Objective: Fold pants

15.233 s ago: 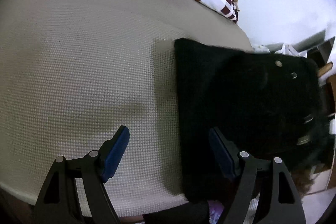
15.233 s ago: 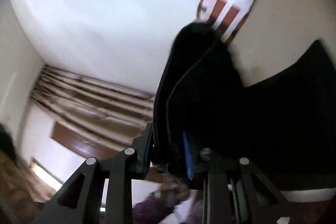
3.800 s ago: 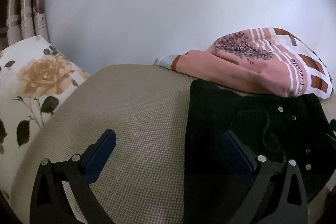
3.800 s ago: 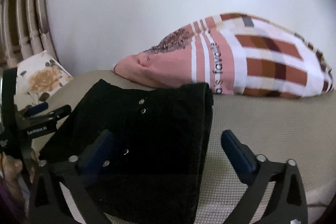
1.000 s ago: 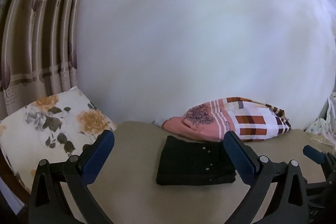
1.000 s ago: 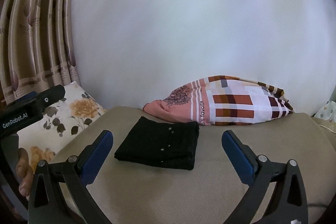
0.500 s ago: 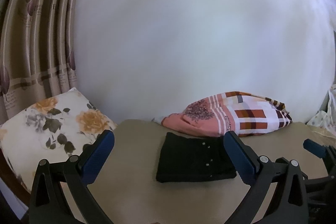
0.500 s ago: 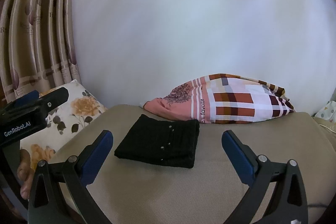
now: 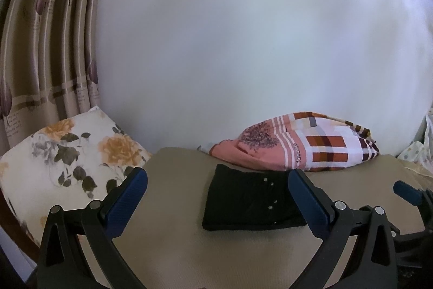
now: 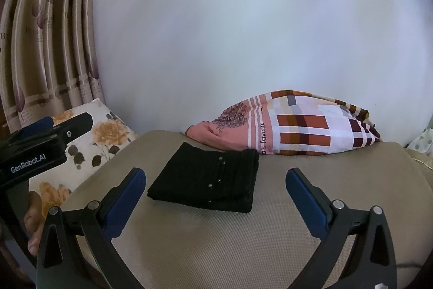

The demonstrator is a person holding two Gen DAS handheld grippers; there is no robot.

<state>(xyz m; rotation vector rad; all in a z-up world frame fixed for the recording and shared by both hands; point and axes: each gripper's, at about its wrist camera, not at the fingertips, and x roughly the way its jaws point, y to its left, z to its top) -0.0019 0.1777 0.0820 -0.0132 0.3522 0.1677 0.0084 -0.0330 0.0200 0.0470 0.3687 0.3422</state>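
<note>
Both claws are spread wide and hold nothing: the left claw (image 9: 217, 197) and the right claw (image 10: 215, 195) hang well back from the black folded pants (image 10: 207, 176). The pants lie flat on the tan woven bed cover (image 10: 243, 240), just beside the pink checked pillow (image 10: 286, 127). A bump from a claw could push the fold open. No boxes or baskets show

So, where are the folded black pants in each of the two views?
Left wrist: folded black pants, lower centre, lying on the beige surface.
Right wrist: folded black pants, lower centre-left.
Shared landmark: pink checked pillow, just behind them in both views.
</note>
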